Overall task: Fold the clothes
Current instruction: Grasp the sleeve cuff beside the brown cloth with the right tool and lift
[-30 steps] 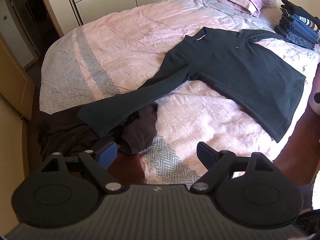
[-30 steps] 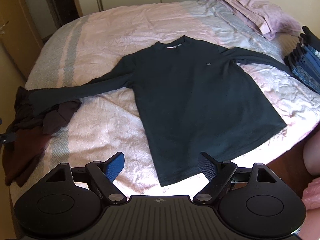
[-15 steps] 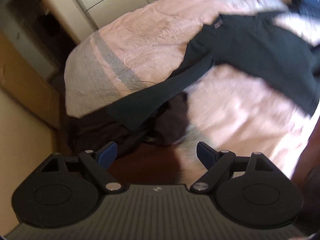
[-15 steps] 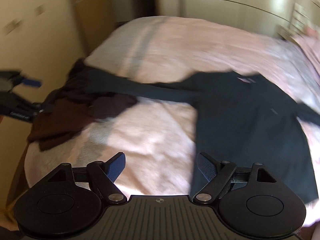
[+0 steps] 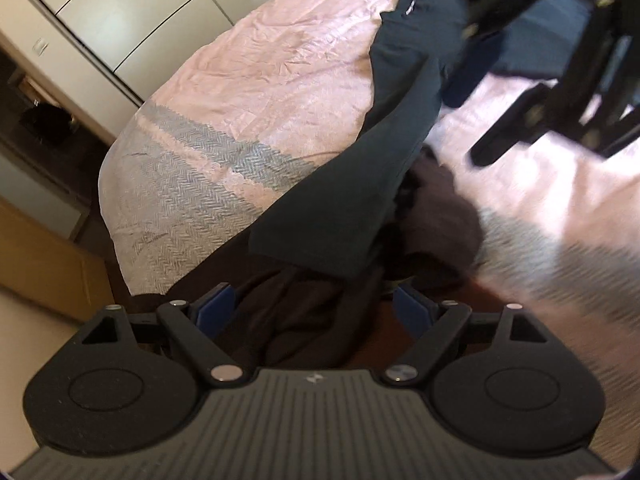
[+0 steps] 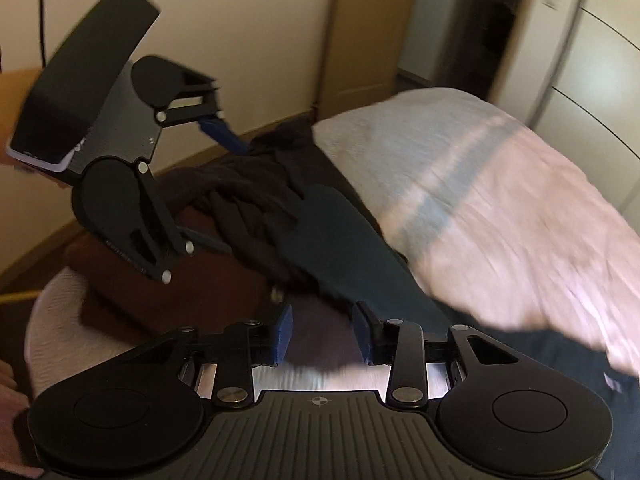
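The dark green long-sleeved shirt [image 5: 404, 92] lies spread on the pink bed [image 5: 280, 64]. I see its sleeve cuff [image 5: 316, 236] just ahead of my left gripper [image 5: 316, 308], long axis running away; both jaws open, right gripper [image 6: 322, 336] narrower.

Left gripper [image 5: 312, 308] gapes wide; right gripper [image 6: 323, 334] stands narrower, both empty.

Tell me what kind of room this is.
Most likely a home bedroom: a large bed with a pink and grey bedspread, pale built-in wardrobe doors beside it, and a dark long-sleeved top spread out for folding.
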### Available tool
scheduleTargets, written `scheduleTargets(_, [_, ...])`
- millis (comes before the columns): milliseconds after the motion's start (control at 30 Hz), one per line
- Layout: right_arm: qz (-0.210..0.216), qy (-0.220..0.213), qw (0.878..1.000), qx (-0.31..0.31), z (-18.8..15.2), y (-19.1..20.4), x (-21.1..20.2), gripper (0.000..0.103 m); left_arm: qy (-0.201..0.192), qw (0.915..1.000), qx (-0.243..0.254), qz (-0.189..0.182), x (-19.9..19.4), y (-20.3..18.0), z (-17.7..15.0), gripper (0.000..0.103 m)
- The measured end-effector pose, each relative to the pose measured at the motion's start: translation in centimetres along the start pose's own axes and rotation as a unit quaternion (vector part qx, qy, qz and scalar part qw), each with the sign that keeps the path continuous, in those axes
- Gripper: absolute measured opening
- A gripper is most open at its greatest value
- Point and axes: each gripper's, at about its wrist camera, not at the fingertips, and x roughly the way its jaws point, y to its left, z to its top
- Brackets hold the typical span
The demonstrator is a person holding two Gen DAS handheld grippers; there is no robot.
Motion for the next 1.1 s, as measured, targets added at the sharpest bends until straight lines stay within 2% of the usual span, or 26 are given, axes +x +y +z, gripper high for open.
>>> scheduleTargets(100, [0.002,0.004,0.999,-0.050,1.2,0.9,5.1,0.037,-0.003,0.9999,-0.016,0.003,1.4,1.0,-1.3,0.084])
scheduleTargets(300, [-0.005,0.016,0.993,-0.117,1.1,1.5,10.9,0.037,0.005,0.9966,-0.082,0.001,3.0,1.7,-3.4,0.084])
scheduleTargets(467, [-0.012,0.026,0.985,-0.172,1.0,2.0,15.6,0.037,0.014,0.9949,-0.100,-0.003,2.7,1.5,-4.1,0.084])
scheduleTargets(500, [-0.007,0.024,0.986,-0.164,1.3,1.6,15.4,0.029,0.014,0.9947,-0.102,-0.004,2.5,1.5,-4.2,0.084])
scheduleTargets(533, [-0.001,0.020,0.988,-0.152,1.6,1.2,15.0,0.012,0.014,0.9945,-0.103,-0.005,2.3,1.5,-4.1,0.084])
scheduleTargets(700, [0.003,-0.015,0.997,-0.082,3.1,-1.8,12.4,0.008,0.006,0.9938,-0.110,-0.007,1.6,1.4,-2.9,0.084])
scheduleTargets(733, [0.007,-0.025,0.998,-0.051,3.4,-3.0,11.6,0.000,0.003,0.9937,-0.112,-0.007,1.6,1.3,-2.4,0.084])
scheduleTargets(833, [0.015,-0.057,0.997,0.050,3.8,-7.0,9.1,0.000,-0.008,0.9928,-0.119,-0.011,1.4,1.0,-0.6,0.084])
scheduleTargets(933, [0.002,-0.086,0.985,0.147,3.3,-11.7,6.3,0.000,-0.014,0.9920,-0.123,-0.022,1.6,0.3,1.5,0.084])
scheduleTargets(1000, [-0.020,-0.090,0.981,0.173,2.7,-14.4,4.7,0.000,-0.011,0.9921,-0.122,-0.028,1.7,-0.4,2.8,0.084])
scheduleTargets(1100, [-0.021,-0.077,0.987,0.141,1.5,-16.4,4.1,0.000,0.010,0.9954,-0.094,-0.015,2.0,-1.9,3.6,0.084])
